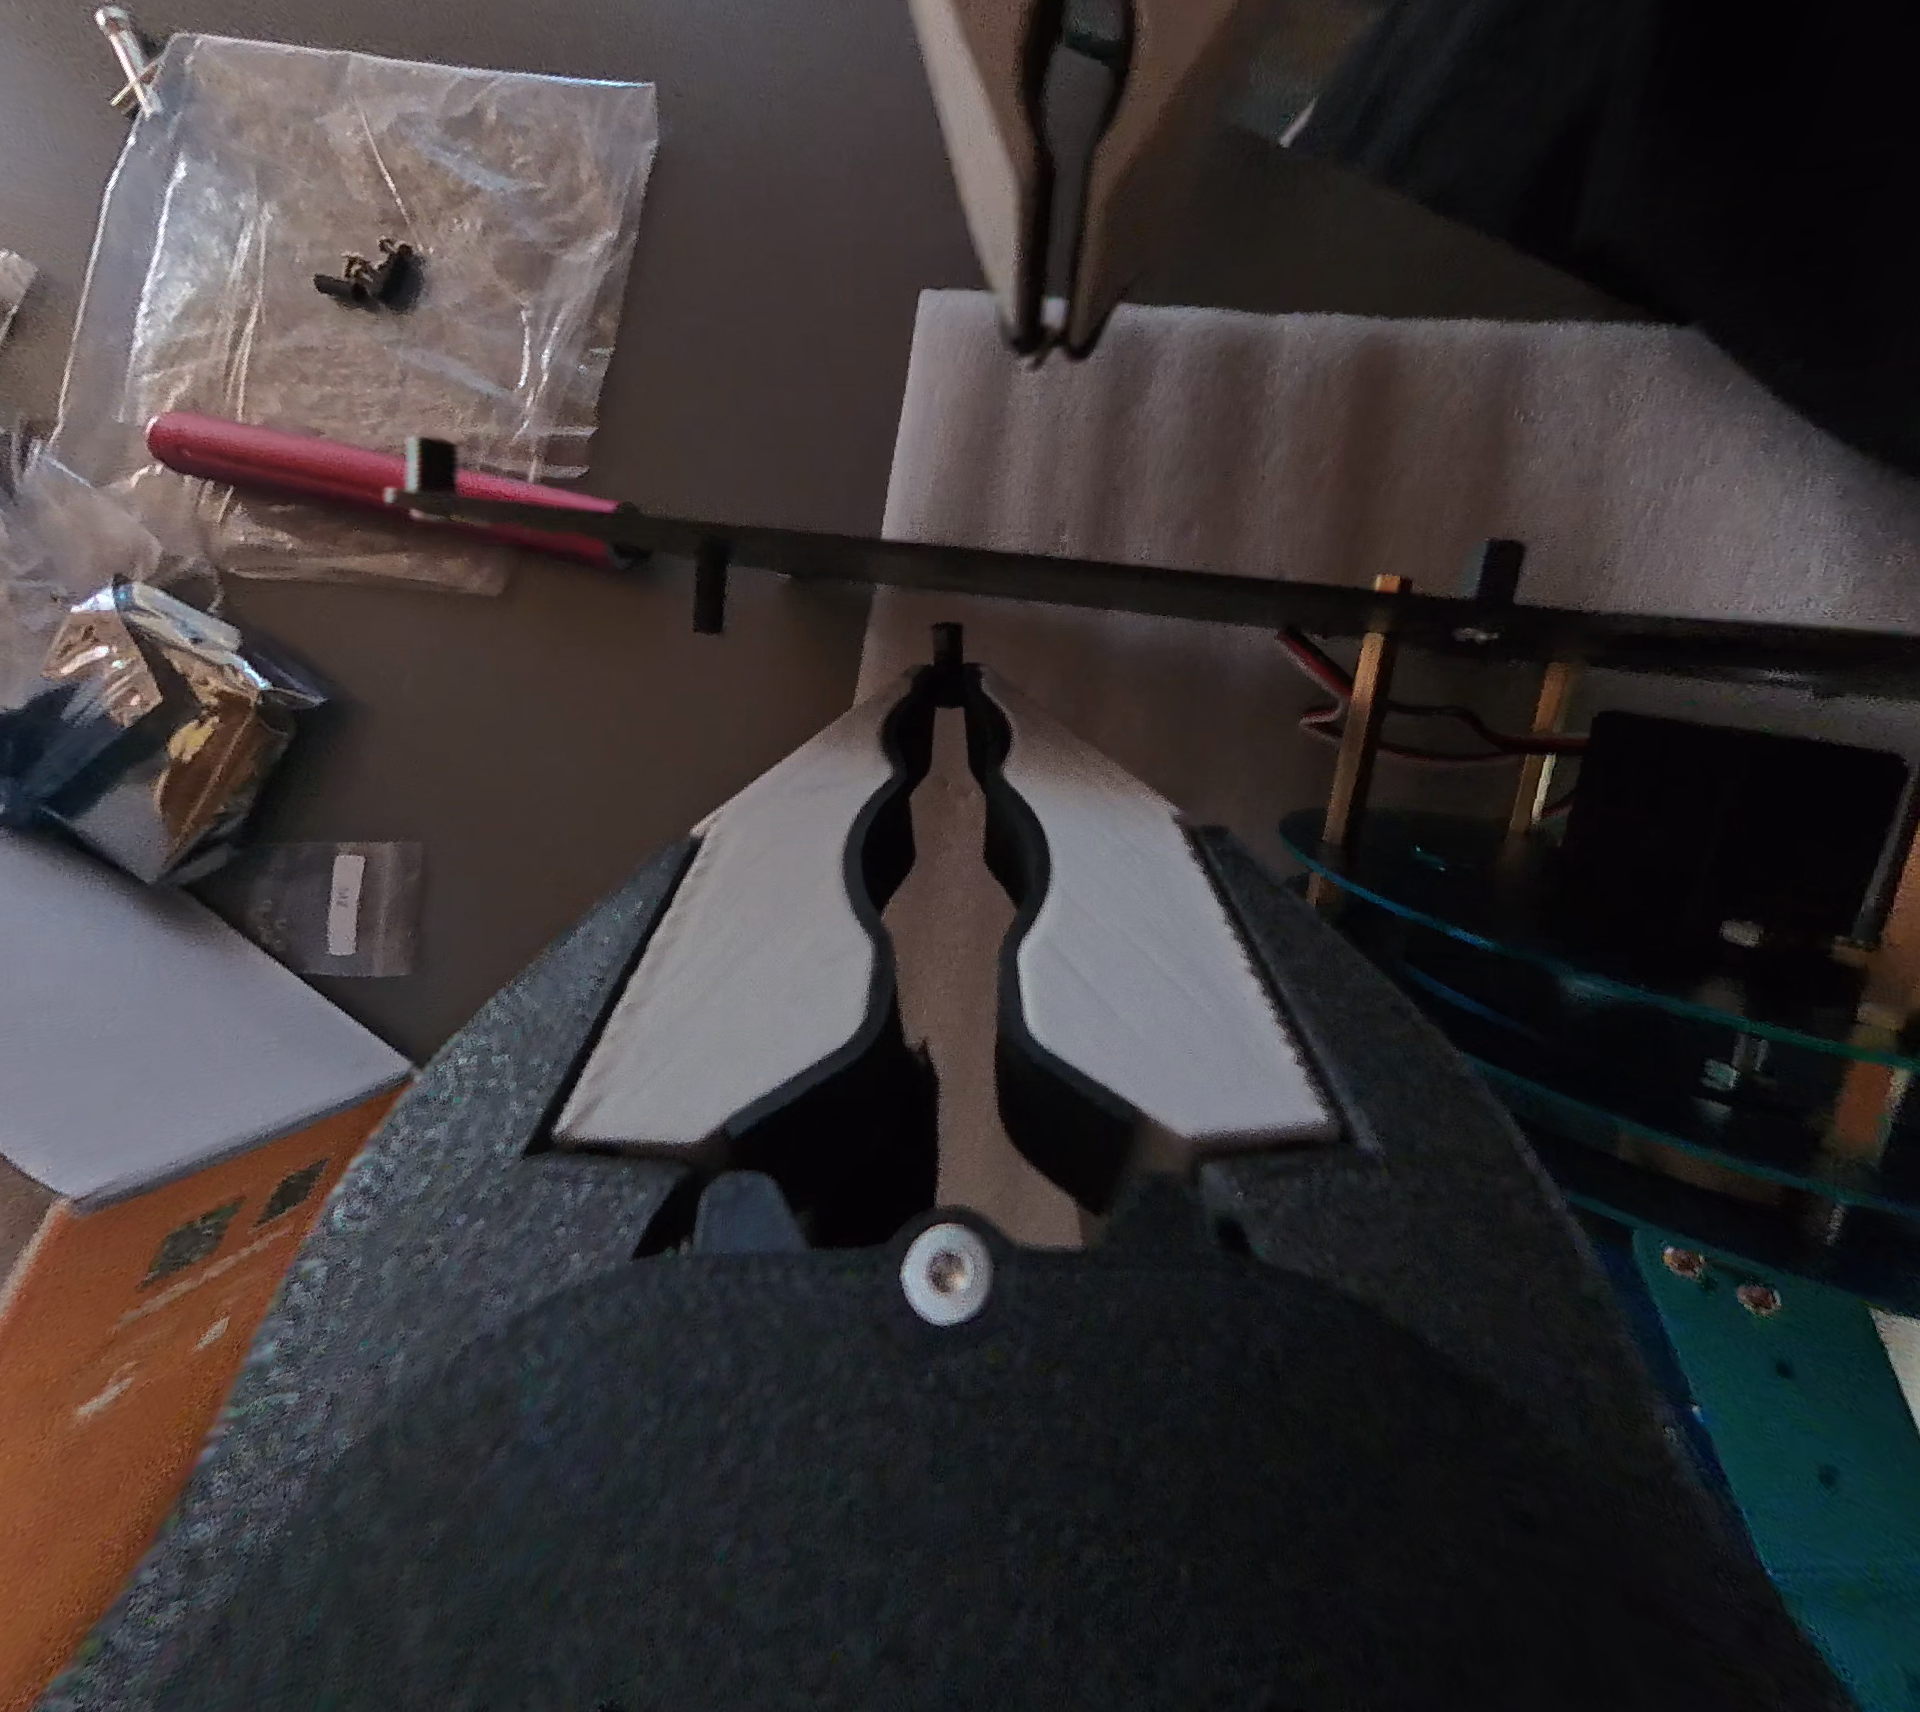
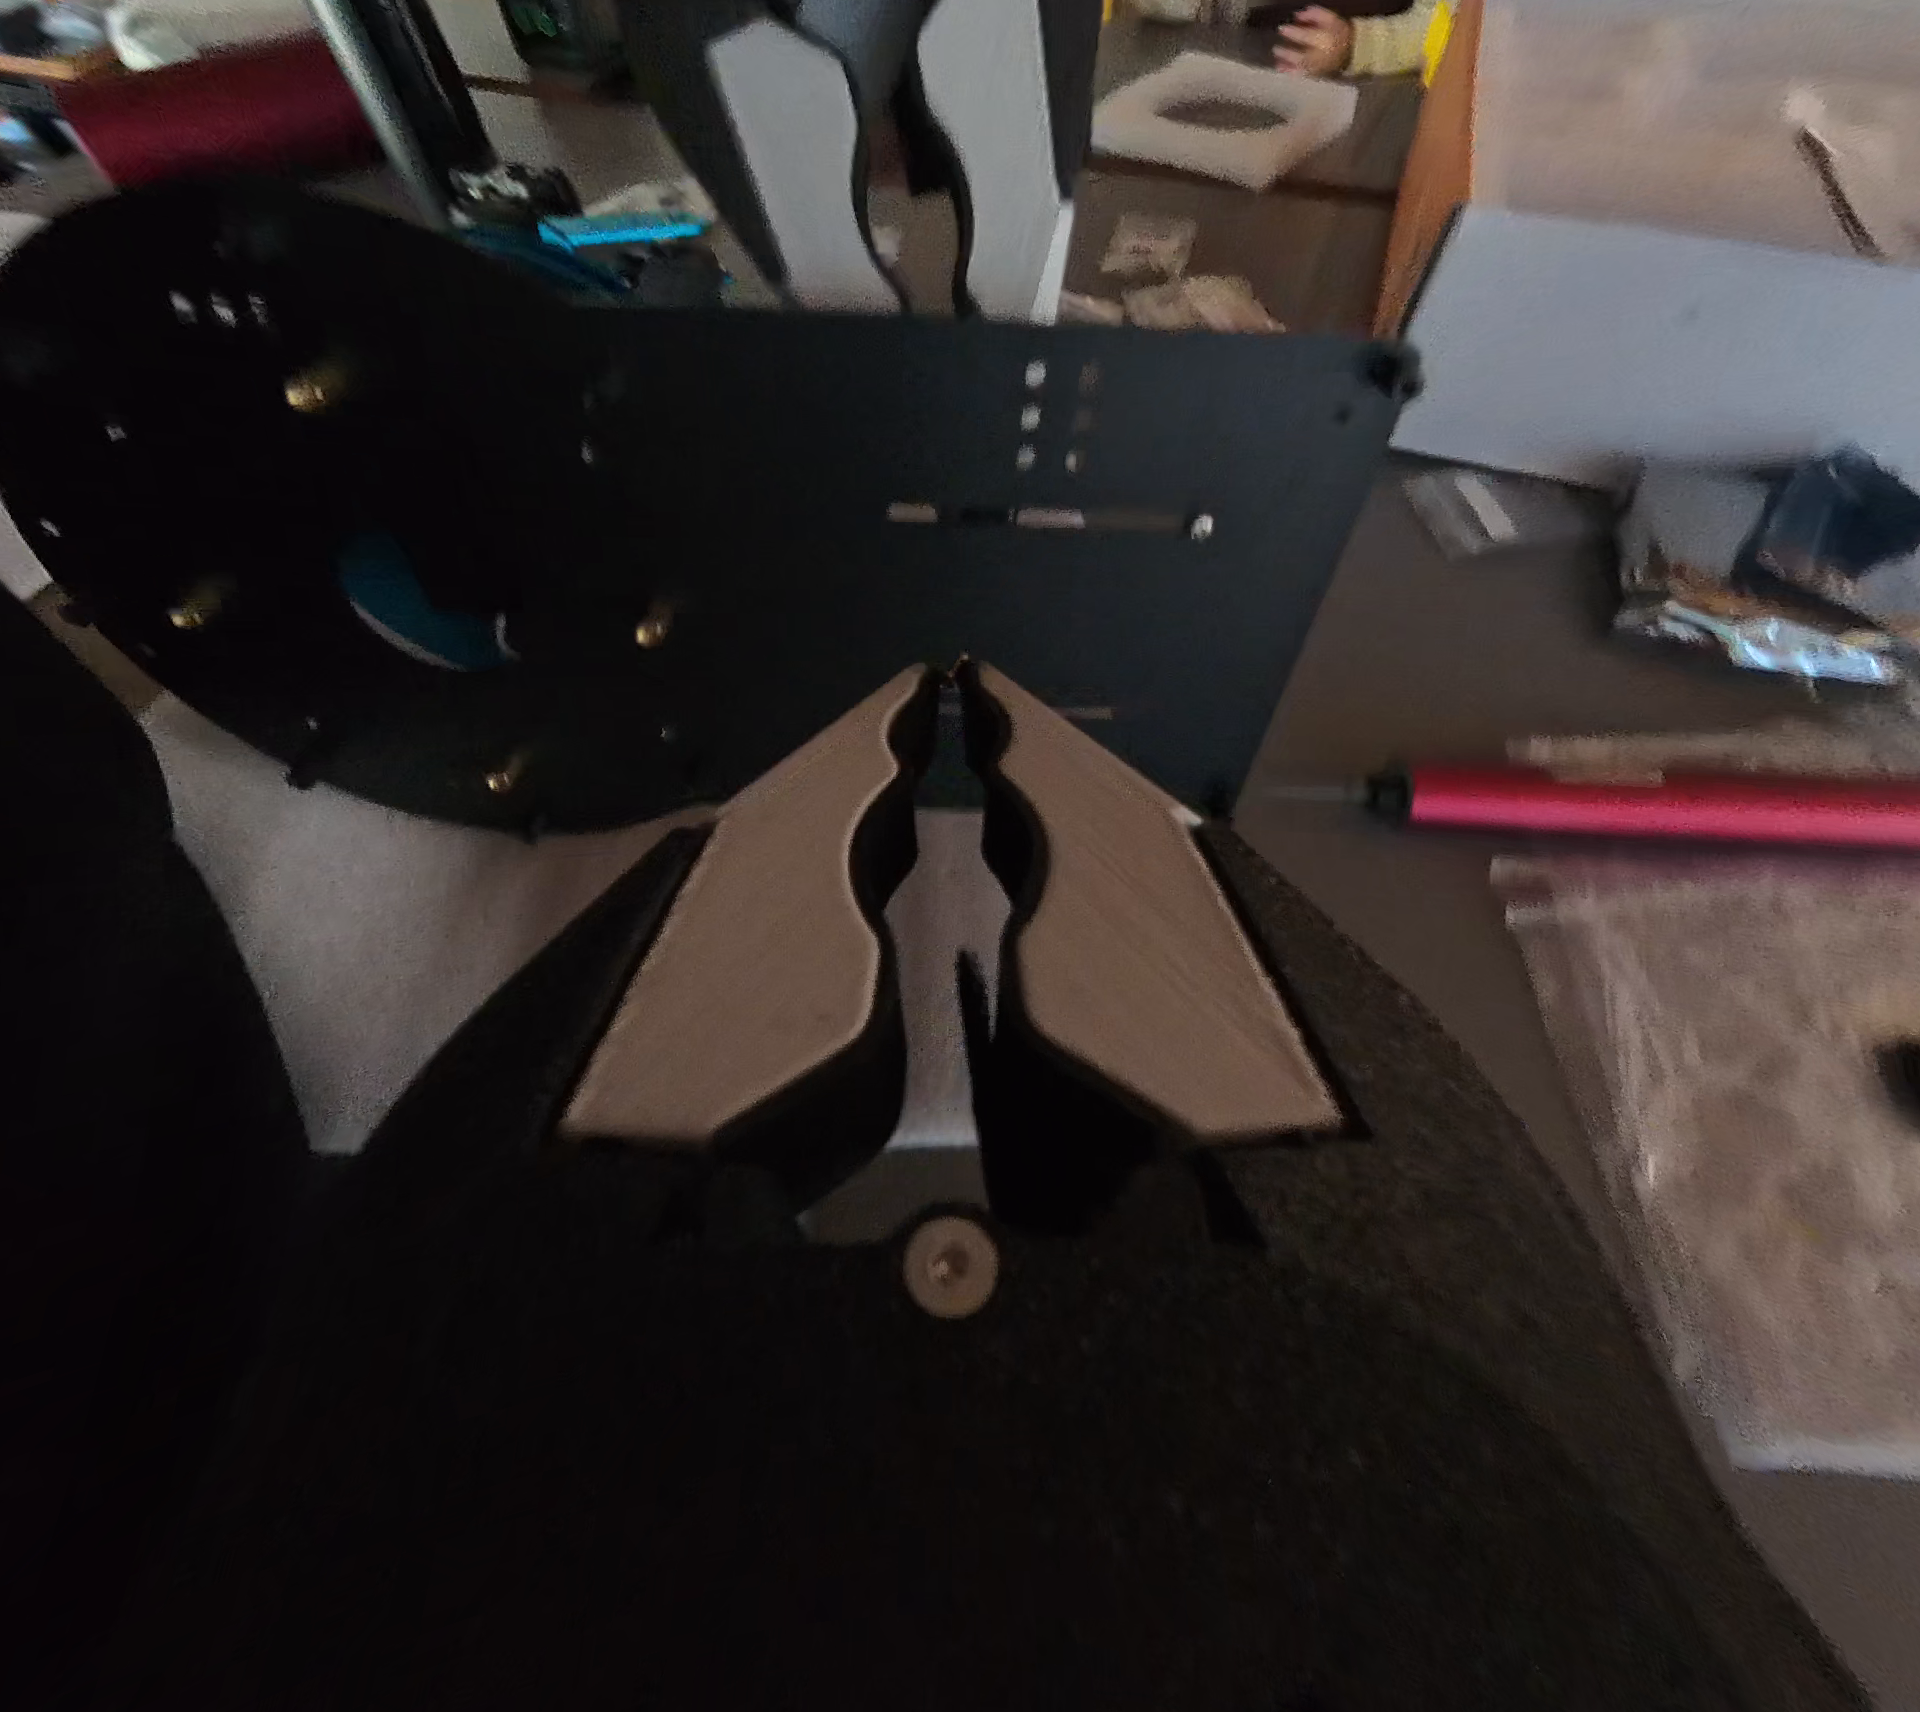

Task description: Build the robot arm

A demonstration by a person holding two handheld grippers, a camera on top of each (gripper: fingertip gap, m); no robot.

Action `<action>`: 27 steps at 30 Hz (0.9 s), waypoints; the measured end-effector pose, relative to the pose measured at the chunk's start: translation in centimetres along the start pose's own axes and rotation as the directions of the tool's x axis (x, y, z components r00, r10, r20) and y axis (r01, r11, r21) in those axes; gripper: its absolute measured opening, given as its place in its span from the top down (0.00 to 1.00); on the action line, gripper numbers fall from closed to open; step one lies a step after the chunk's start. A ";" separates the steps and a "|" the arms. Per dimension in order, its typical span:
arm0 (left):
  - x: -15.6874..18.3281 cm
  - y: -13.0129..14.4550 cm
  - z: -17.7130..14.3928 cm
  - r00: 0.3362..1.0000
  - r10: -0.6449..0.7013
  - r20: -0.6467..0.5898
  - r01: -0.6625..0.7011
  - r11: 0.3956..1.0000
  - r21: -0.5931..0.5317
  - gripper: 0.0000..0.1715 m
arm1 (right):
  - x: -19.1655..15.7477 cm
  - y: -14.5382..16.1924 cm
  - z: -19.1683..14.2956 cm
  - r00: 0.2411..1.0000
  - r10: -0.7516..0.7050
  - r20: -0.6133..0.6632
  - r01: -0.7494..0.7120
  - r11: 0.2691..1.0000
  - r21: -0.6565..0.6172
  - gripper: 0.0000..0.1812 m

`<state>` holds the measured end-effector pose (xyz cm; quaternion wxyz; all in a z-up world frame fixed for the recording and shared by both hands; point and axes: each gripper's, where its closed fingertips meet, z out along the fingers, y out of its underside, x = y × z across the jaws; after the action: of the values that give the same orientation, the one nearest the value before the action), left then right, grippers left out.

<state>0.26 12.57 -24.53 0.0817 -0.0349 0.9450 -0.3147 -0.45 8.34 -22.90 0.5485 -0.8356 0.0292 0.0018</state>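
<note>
My left gripper (image 1: 945, 688) is shut on a small black standoff (image 1: 945, 646) that pokes out past the fingertips, just under the edge of a flat black plate (image 1: 1039, 566). In the right wrist view that plate (image 2: 831, 436) spreads out below me with slots and holes. My right gripper (image 2: 951, 673) hovers over it, its tips closed on a tiny brass-glinting piece (image 2: 962, 659). The right gripper also shows in the left wrist view (image 1: 1051, 341), pointing down above the plate. The left gripper shows in the right wrist view (image 2: 914, 249), its tips hidden behind the plate's far edge.
The plate joins a stack of round tinted discs (image 1: 1558, 956) on brass posts. White foam (image 1: 1351, 436) lies beneath. A red-handled tool (image 1: 312, 467), a clear plastic bag (image 1: 364, 228) with small black parts, a foil bag (image 1: 156, 706) and an orange box (image 1: 125, 1299) lie to the left. About 6 cm separates my left fingertips from my right.
</note>
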 end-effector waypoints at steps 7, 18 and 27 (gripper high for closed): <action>1.4 -0.2 -0.1 0.998 0.025 -0.065 -0.025 1.000 0.003 0.98 | -1.3 -1.4 2.4 0.987 -0.051 0.154 0.052 0.999 -0.004 0.98; 1.4 -0.7 -0.3 0.997 0.068 -0.040 -0.068 0.998 0.000 0.97 | -1.4 -1.8 3.0 0.977 -0.050 0.208 0.059 0.998 -0.036 0.98; 1.4 -0.9 -0.7 0.997 0.078 -0.016 -0.078 0.997 0.011 0.97 | -1.4 -1.9 3.2 0.959 0.074 0.275 -0.077 0.997 0.000 0.98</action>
<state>-1.23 12.09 -23.62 0.0862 0.0049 0.9447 -0.3163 -1.67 12.10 -22.36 0.5512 -0.8227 -0.0153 0.1384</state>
